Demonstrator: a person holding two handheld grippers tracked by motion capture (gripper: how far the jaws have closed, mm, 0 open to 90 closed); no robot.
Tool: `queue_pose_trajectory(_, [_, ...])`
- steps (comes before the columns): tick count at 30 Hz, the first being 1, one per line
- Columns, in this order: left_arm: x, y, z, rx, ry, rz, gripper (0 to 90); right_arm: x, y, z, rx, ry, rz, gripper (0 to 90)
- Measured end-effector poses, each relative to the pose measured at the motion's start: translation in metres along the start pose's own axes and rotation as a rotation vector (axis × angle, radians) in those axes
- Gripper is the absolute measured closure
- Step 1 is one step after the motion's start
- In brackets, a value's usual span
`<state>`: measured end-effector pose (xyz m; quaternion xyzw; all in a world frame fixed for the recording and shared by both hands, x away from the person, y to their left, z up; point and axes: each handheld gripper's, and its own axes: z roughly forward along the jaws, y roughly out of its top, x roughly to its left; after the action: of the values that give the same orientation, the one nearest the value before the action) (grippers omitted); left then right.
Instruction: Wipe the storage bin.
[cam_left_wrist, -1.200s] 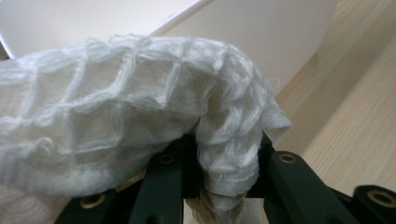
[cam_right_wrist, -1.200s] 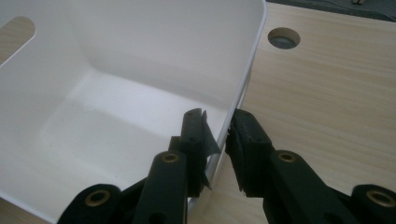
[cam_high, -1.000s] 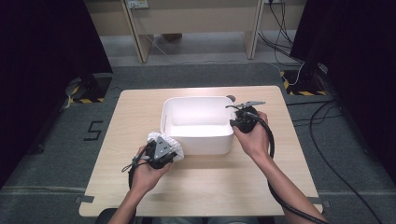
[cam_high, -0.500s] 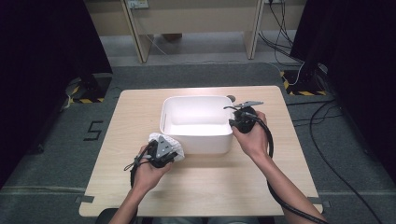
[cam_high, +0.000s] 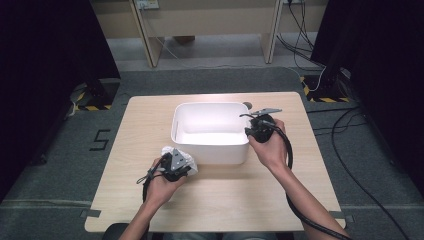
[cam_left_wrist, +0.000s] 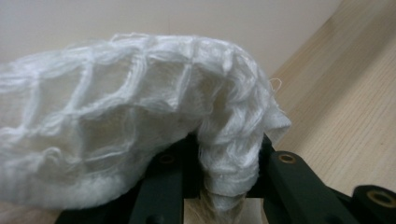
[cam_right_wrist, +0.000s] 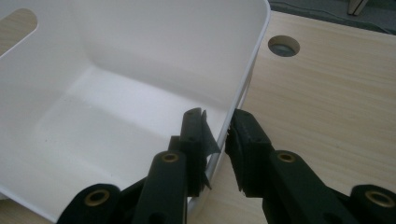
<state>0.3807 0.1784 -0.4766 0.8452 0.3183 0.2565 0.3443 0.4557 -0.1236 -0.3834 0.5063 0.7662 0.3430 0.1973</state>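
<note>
One white open-weave mesh cloth (cam_high: 179, 156), bunched up, sits on the light wooden table (cam_high: 220, 200) at your near-left, just beside the front-left corner of the one white rectangular plastic bin (cam_high: 212, 131). Your left gripper (cam_high: 174, 167) is on it: in the left gripper view the jaws are pressed together on a fold of the cloth (cam_left_wrist: 140, 121), pinching it, and the rest of the fabric bulges over and to the left of the jaws. The bin's white wall fills the background there, with table wood at right.

Your right gripper (cam_high: 260, 125) is at the bin's right wall. In the right gripper view the two jaws straddle the rim (cam_right_wrist: 243, 88), one inside the bin, one outside over the table, close against the thin wall. They look clamped on it, but whether the outer pad truly touches you can't quite tell. The bin (cam_right_wrist: 116, 93) is empty inside and has one oval handle cutout (cam_right_wrist: 18, 25) showing in the far wall.

One round hole (cam_right_wrist: 283, 45) in the table lies just beyond the bin's far-right corner.

Count: two grippers, two hands, one cloth, one bin, one table. A painted "5" (cam_high: 101, 140) marks the grey floor left of the table.
</note>
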Motion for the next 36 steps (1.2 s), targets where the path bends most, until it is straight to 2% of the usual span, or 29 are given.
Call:
queue_pose_trajectory(6, [-0.001, -0.005, 0.009, 0.017, -0.005, -0.004, 73.9, 0.002, 0.000, 0.000, 0.000, 0.000, 0.007, 75.7])
queue_pose_trajectory(9, [0.000, -0.007, 0.012, 0.003, -0.003, -0.018, 74.0, 0.002, 0.000, 0.000, -0.001, 0.000, 0.005, 75.3])
queue_pose_trajectory(24, [-0.003, -0.007, 0.016, -0.005, 0.005, -0.011, 74.3, 0.002, 0.000, 0.000, -0.001, 0.000, 0.006, 75.1])
queue_pose_trajectory(26, [-0.005, -0.003, 0.013, -0.037, 0.013, -0.010, 74.6, 0.002, 0.000, 0.000, 0.000, 0.002, 0.012, 75.2])
queue_pose_trajectory(28, [-0.005, -0.002, 0.012, -0.041, 0.013, -0.007, 74.7, 0.002, 0.000, 0.000, -0.001, 0.003, 0.012, 75.2])
queue_pose_trajectory(30, [-0.007, 0.002, 0.009, -0.078, 0.025, -0.008, 74.7, 0.002, 0.000, 0.000, 0.000, 0.001, 0.011, 75.2])
queue_pose_trajectory(35, [-0.007, 0.010, 0.001, -0.103, 0.028, -0.012, 74.7, 0.002, 0.000, 0.000, 0.000, 0.001, 0.007, 75.2])
queue_pose_trajectory(36, [-0.007, 0.012, -0.001, -0.101, 0.025, -0.024, 74.7, 0.002, 0.000, 0.000, 0.001, 0.000, 0.006, 75.2])
